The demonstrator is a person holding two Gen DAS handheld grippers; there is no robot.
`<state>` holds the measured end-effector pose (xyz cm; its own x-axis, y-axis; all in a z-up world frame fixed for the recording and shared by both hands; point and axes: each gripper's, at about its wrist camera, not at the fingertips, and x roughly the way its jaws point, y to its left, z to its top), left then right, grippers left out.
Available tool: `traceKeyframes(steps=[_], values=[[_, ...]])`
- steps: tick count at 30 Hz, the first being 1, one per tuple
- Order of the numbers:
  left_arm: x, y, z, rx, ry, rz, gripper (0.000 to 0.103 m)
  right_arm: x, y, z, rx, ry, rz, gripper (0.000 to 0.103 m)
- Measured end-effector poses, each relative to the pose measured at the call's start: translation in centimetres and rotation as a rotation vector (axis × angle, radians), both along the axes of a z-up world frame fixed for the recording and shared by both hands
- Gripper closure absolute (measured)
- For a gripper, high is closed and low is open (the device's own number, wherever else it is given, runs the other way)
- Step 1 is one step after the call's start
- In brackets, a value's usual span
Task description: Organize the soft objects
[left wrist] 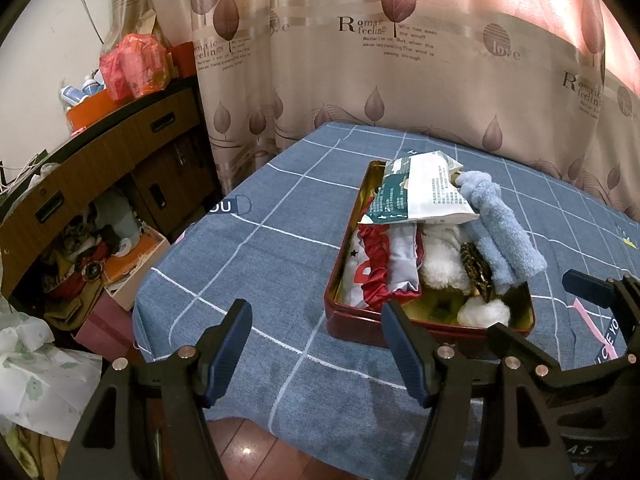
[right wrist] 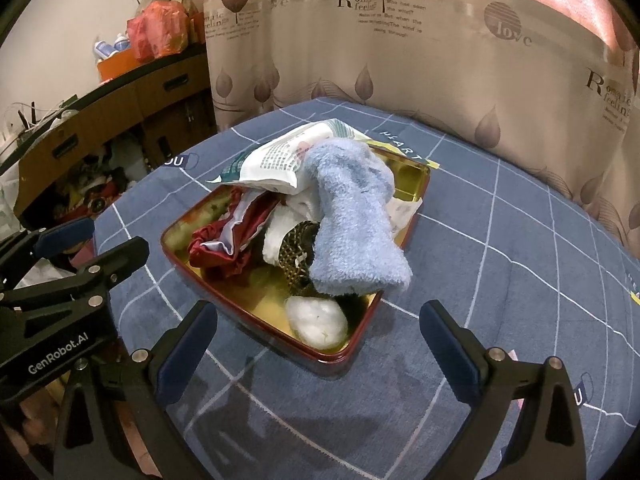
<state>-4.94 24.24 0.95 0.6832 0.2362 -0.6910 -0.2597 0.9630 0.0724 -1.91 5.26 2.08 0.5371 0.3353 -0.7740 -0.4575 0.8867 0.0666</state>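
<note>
A red tin box (left wrist: pixel 348 322) (right wrist: pixel 256 330) with a gold inside stands on the blue checked cloth. It holds a light blue fuzzy sock (left wrist: pixel 504 236) (right wrist: pixel 356 224), a white-and-green soft packet (left wrist: pixel 416 192) (right wrist: pixel 276 156), a red-and-white ruffled cloth (left wrist: pixel 380 268) (right wrist: pixel 236 236), a white plush (left wrist: pixel 440 260), a dark patterned piece (right wrist: pixel 298 256) and a white ball (left wrist: pixel 484 312) (right wrist: pixel 316 320). My left gripper (left wrist: pixel 316 324) is open and empty, just before the box's near left corner. My right gripper (right wrist: pixel 320 324) is open and empty, in front of the box's near end.
The table (left wrist: pixel 256 264) is draped in the blue checked cloth, backed by a leaf-print curtain (left wrist: pixel 400 60). A wooden cabinet (left wrist: pixel 100 168) with clutter, boxes and bags stands at the left. Wooden floor (left wrist: pixel 260 448) shows below the table edge.
</note>
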Motion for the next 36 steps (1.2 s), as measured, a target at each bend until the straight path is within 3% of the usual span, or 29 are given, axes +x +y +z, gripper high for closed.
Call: traceKeyframes(steps=[36], values=[[0.21, -0.45, -0.33, -0.044, 0.018, -0.004, 0.034, 0.0, 0.25, -1.02, -0.016, 0.043, 0.022, 0.003]])
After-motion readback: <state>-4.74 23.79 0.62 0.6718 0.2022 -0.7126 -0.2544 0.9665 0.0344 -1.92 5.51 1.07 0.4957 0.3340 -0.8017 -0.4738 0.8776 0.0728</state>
